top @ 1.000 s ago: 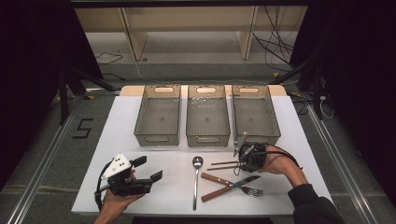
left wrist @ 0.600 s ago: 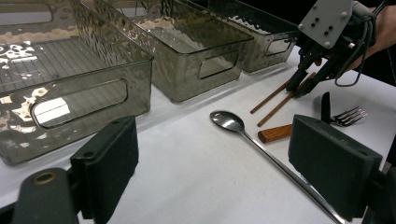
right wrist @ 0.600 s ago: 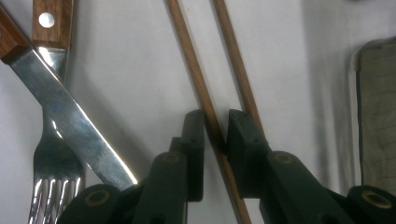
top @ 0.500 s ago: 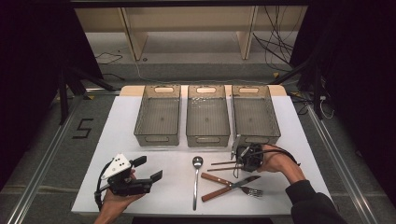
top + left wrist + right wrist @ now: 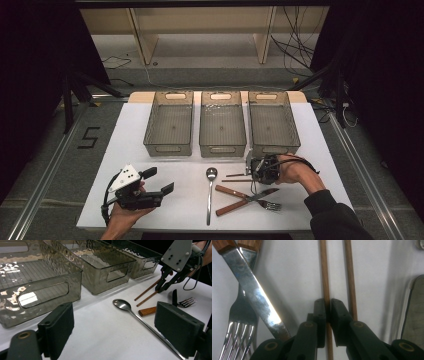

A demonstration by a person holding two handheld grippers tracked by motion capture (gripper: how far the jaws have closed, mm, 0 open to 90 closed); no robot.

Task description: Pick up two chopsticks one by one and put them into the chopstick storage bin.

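Right gripper has just been closing, and its jaws now pinch 1 chopstick on the white table, just in front of the right-hand bin. Beside that bin's near wall lies the second chopstick, untouched. Left gripper, well left of that bin, gapes wide with nothing between its jaws.

Three bins stand side by side at the table's far edge. Nearer the person, a spoon lies left of two chopsticks, a crossed knife and fork.
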